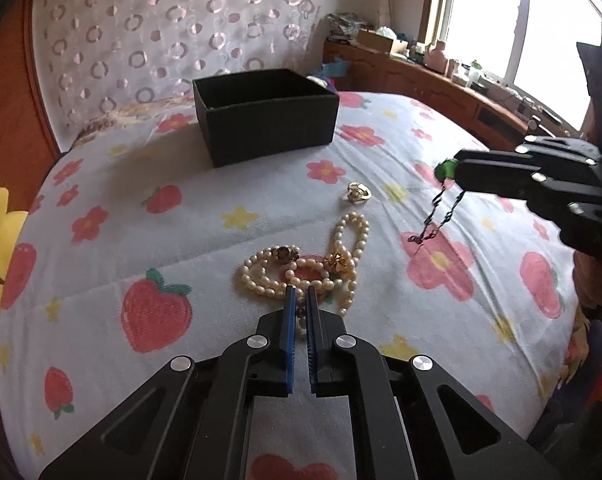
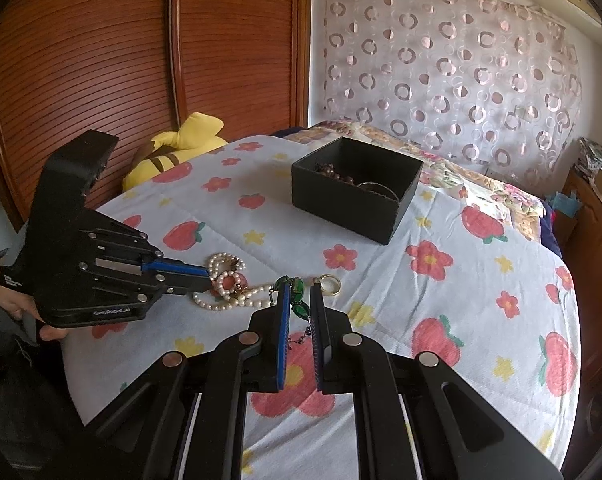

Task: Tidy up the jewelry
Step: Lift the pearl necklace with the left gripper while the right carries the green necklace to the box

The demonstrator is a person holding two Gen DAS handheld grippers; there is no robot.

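Daylit bedroom, 2 fisheye views, strong barrel distortion.
Window (image 1: 541,20) blown out to white in left wrist view; light enters from there. Soft shadow beside black box (image 1: 265,114) on bedspread (image 1: 141,208). Right wrist view evenly lit, no glare. Corners vignetted black, edges curved, slightly soft throughout.

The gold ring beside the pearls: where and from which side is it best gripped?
The gold ring lies flat on the bedspread, apart from the pearl strands. Probably come straight down from above and pinch across its raised decorated top, since the band hugs the soft cloth.
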